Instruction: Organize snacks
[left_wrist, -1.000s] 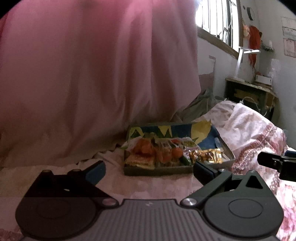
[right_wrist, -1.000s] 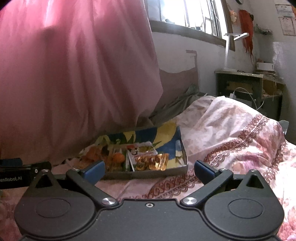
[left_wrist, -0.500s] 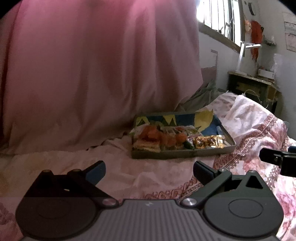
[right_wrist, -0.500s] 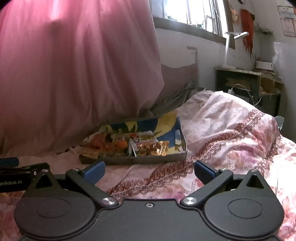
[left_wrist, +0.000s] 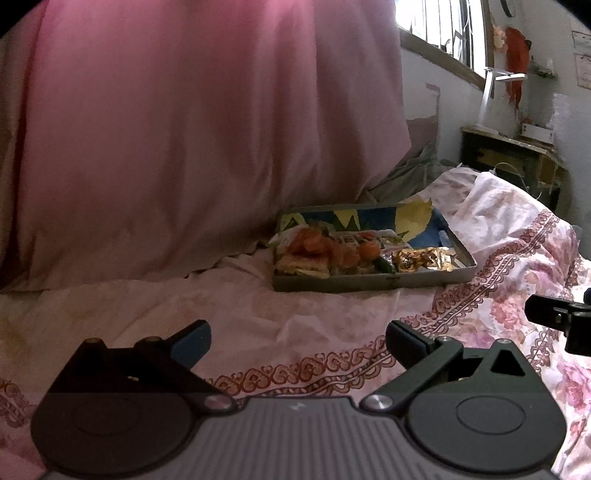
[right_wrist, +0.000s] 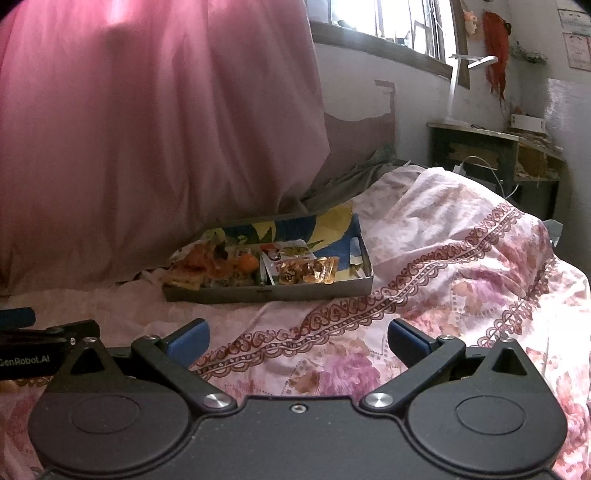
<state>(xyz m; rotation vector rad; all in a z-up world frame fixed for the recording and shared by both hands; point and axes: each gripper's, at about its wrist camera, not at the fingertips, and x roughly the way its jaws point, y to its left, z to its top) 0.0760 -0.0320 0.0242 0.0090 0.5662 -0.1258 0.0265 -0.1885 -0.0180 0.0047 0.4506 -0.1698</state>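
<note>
Left wrist view: left gripper (left_wrist: 297, 341) spread wide, nothing between its fingers, hovering over a pink floral bedsheet (left_wrist: 258, 317). Metal tray (left_wrist: 373, 282) sits ahead and a bit right of the gripper, well apart from it, on the sheet at the foot of a big pink curtain (left_wrist: 192, 129). Tray's left part is packed with snacks (left_wrist: 325, 251): orange-red packets, a flat yellow packet at the front left corner, something green near the middle. A golden wrapped snack (left_wrist: 421, 258) lies right of the pile, near the front wall. Tray bottom shows a blue and yellow print. This view alone catches the tip of the right gripper (left_wrist: 554, 314) at the right edge, beside the floral quilt (left_wrist: 517, 236).

Right wrist view: right gripper (right_wrist: 297, 339) also wide apart, empty, blue pads (right_wrist: 188, 339) visible. Tray (right_wrist: 269, 291) lies ahead and slightly left of it, well apart. Golden snack (right_wrist: 306, 271) is clearer here, sitting at the right end of the snack pile (right_wrist: 221, 267), with a white packet (right_wrist: 280, 254) behind it; tray's right end is mostly bare. Only here: left gripper's side (right_wrist: 37, 350) at the left edge with partial lettering, window (right_wrist: 388, 22) in full, white desk lamp (right_wrist: 461, 85) on a dark desk (right_wrist: 495, 147), red hanging ornament (right_wrist: 496, 44) on the wall.
</note>
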